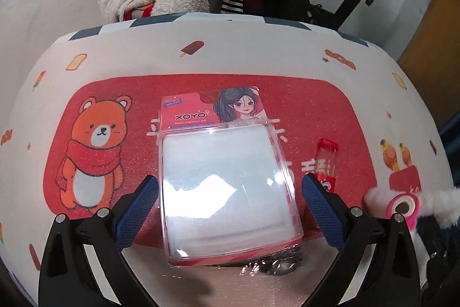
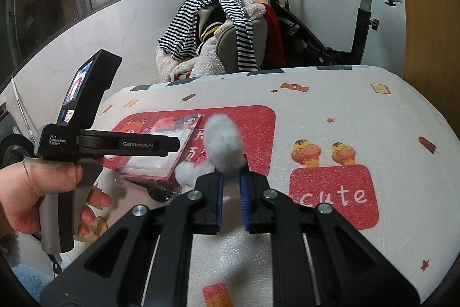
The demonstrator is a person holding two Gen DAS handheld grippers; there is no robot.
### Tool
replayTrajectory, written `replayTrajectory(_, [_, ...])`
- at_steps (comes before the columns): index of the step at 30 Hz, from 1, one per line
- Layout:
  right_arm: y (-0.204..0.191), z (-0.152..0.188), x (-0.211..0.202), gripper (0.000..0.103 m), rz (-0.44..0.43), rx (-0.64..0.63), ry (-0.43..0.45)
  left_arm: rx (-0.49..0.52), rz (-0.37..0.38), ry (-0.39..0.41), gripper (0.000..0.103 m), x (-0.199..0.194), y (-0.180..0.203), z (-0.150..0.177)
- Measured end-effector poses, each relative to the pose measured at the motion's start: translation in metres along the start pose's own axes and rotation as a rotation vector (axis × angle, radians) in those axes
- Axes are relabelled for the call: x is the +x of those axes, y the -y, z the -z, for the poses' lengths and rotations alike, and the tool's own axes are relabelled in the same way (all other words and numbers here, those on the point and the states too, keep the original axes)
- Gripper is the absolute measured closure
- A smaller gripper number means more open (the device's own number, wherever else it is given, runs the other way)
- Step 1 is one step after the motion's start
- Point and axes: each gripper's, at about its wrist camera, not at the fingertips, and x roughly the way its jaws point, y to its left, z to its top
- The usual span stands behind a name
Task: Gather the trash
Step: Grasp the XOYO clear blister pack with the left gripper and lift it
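Observation:
A clear plastic blister pack (image 1: 227, 180) with a pink "XOYO" card lies on the red bear mat (image 1: 95, 94). My left gripper (image 1: 230, 183) is open and straddles the pack, one blue pad on each side, neither pressing it. Crumpled clear film (image 1: 273, 266) lies under the pack's near end. A small red tube (image 1: 326, 160) lies just right of the pack. My right gripper (image 2: 231, 180) is shut on a fluffy white and pink toy (image 2: 225, 146), held just above the table. The same toy (image 1: 402, 206) shows at the right edge of the left wrist view.
The table (image 2: 359, 111) has a white cartoon-print cover. Behind its far edge a chair piled with striped and fleecy clothes (image 2: 218, 28) stands next to an exercise bike (image 2: 330, 28). A hand (image 2: 34, 192) holds the left gripper (image 2: 169, 146) at the table's left side.

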Motion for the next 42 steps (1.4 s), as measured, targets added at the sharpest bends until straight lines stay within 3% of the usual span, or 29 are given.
replayTrajectory(6, [0.0, -0.001, 0.0, 0.089, -0.003, 0.003, -0.001, 0.005, -0.044, -0.05, 0.006, 0.014, 0.001, 0.003])
replayTrajectory(10, [0.001, 0.0, -0.001, 0.089, -0.002, -0.003, -0.001, -0.023, -0.047, -0.031, 0.007, 0.009, -0.006, 0.007])
replayTrajectory(21, [0.0, -0.003, 0.0, 0.089, 0.004, -0.004, -0.014, -0.008, 0.084, 0.087, 0.009, -0.075, -0.033, 0.016])
replayTrajectory(22, [0.0, -0.004, -0.002, 0.089, 0.005, -0.003, -0.019, -0.001, 0.081, 0.09, 0.051, -0.081, -0.034, 0.019])
replayTrajectory(23, [-0.001, -0.005, -0.004, 0.089, 0.006, -0.003, -0.021, 0.017, 0.064, 0.075, 0.1, -0.086, -0.037, 0.024])
replayTrajectory(27, [-0.007, -0.007, -0.024, 0.089, -0.008, 0.004, -0.006, -0.007, 0.075, 0.011, 0.098, -0.087, -0.056, 0.043])
replayTrajectory(30, [-0.016, -0.004, -0.037, 0.089, -0.014, -0.02, -0.001, 0.005, 0.083, 0.013, 0.096, -0.09, -0.058, 0.059])
replayTrajectory(31, [-0.018, -0.003, -0.042, 0.089, -0.015, -0.028, 0.005, 0.002, 0.094, 0.014, 0.082, -0.091, -0.057, 0.062])
replayTrajectory(32, [-0.019, -0.002, -0.046, 0.089, -0.014, -0.03, 0.008, -0.004, 0.109, 0.017, 0.049, -0.092, -0.056, 0.064])
replayTrajectory(34, [-0.017, 0.0, -0.052, 0.089, -0.007, -0.017, 0.007, -0.01, 0.154, 0.036, 0.021, -0.094, -0.047, 0.067])
replayTrajectory(36, [-0.011, 0.0, -0.057, 0.089, -0.003, 0.005, 0.008, 0.013, 0.177, 0.044, 0.015, -0.093, -0.033, 0.067])
replayTrajectory(37, [-0.006, 0.0, -0.061, 0.089, 0.001, 0.02, 0.015, 0.046, 0.171, 0.05, 0.006, -0.091, -0.02, 0.066])
replayTrajectory(42, [0.016, 0.0, -0.075, 0.089, 0.012, 0.071, 0.044, 0.236, 0.123, 0.056, 0.006, -0.07, 0.045, 0.068])
